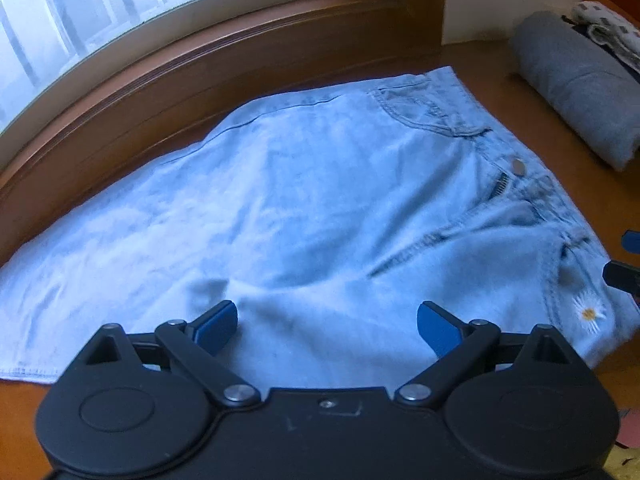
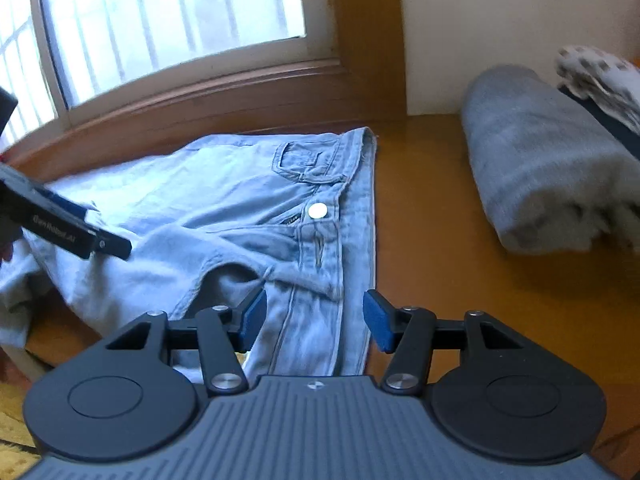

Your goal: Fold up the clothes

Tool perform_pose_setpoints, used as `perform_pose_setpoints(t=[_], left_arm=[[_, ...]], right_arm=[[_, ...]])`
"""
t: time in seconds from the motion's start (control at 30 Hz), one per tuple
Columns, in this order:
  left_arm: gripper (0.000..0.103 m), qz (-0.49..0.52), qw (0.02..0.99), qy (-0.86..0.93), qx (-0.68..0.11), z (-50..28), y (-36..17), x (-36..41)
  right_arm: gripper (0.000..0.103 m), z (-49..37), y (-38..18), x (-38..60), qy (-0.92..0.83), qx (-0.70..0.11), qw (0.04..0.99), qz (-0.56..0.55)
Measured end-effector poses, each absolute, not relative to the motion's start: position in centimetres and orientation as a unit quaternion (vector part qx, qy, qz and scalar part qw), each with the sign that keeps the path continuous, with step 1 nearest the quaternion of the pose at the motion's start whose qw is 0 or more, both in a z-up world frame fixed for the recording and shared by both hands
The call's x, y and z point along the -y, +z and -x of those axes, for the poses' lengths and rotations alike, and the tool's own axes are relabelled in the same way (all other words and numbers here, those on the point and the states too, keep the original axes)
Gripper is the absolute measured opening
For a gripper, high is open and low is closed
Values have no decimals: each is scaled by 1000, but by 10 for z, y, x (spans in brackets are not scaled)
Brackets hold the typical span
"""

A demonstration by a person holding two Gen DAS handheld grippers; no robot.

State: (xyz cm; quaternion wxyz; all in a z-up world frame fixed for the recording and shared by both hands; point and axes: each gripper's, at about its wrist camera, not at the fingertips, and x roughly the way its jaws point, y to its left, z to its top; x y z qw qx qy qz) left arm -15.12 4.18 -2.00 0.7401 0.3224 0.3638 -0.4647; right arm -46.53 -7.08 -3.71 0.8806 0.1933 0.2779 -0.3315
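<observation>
We see the pale blue jeans (image 1: 304, 200) spread flat on the wooden ledge (image 2: 432, 240), just below the window frame (image 1: 168, 76), with their waistband turned toward a rolled grey garment (image 2: 536, 168) that lies apart from them on the same ledge. Our left gripper (image 1: 326, 326) hovers over the near part of the jeans, its jaws spread wide and holding nothing. Our right gripper (image 2: 314, 316) hangs above the jeans' waistband near the metal button (image 2: 317, 211), its jaws likewise released, with denim showing between the blue pads (image 2: 378, 320).
</observation>
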Motion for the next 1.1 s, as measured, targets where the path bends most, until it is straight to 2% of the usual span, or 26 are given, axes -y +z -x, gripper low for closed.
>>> perform_pose_setpoints(t=[0.23,0.47,0.77,1.0,1.1], left_arm=[[97,-304,743,-472,-364,172,-17,-82],[97,-309,747,-455,-373,188,-34,-129],[97,-284,752,-449,-390,191,-32,-135],[97,-276,763,-452,-370,193,-29,-138],[97,-272,774,-448,-354,191,-28,-144]], right_arm=[[57,484,-40,27,-374,-275,864,-197],[57,510,-64,-8,-342,-308,859,-226],[57,508,-75,22,-309,-247,863,-314],[57,506,-65,39,-294,-219,859,-357],[27,501,-64,42,-310,-234,855,-344]])
